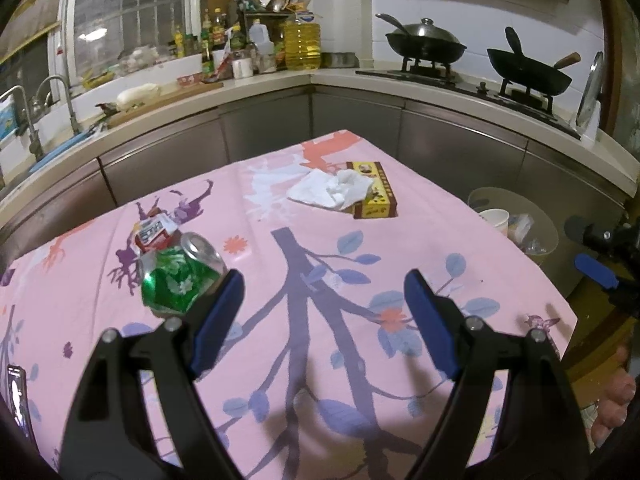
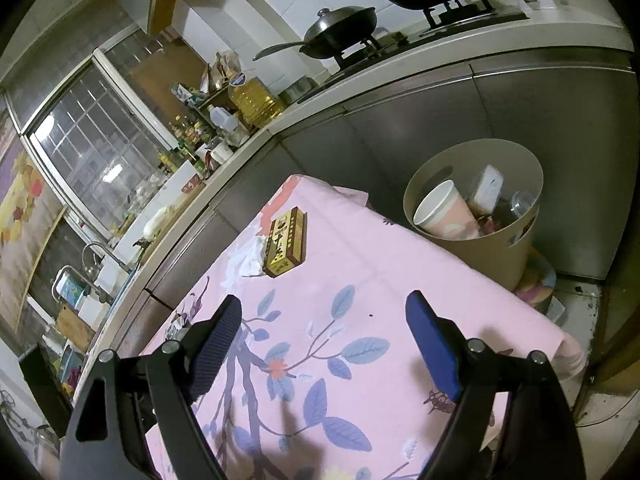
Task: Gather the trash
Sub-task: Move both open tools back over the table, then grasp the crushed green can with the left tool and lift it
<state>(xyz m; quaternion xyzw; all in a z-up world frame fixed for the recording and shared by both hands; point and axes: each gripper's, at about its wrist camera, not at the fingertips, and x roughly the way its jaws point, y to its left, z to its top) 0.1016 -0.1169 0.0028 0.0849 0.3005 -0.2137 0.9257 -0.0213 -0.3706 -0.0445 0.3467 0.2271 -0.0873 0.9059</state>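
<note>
A crushed green can (image 1: pixel 180 276) lies on the pink tablecloth (image 1: pixel 304 264), just left of my left gripper's (image 1: pixel 324 284) left fingertip. A red and white wrapper (image 1: pixel 154 234) lies behind the can. Farther off, a crumpled white tissue (image 1: pixel 334 188) rests partly on a yellow and brown box (image 1: pixel 374 196). My left gripper is open and empty. In the right wrist view my right gripper (image 2: pixel 324 306) is open and empty above the cloth; the box (image 2: pixel 285 242) and tissue (image 2: pixel 252 258) lie ahead of it. A beige bin (image 2: pixel 476 208) stands beyond the table's right edge.
The bin (image 1: pixel 516 220) holds a paper cup (image 2: pixel 442 212) and other rubbish. Steel cabinets (image 1: pixel 360 120) and a counter with bottles, a sink and two woks (image 1: pixel 428 42) wrap around behind the table. My right gripper (image 1: pixel 600 268) shows at the left wrist view's right edge.
</note>
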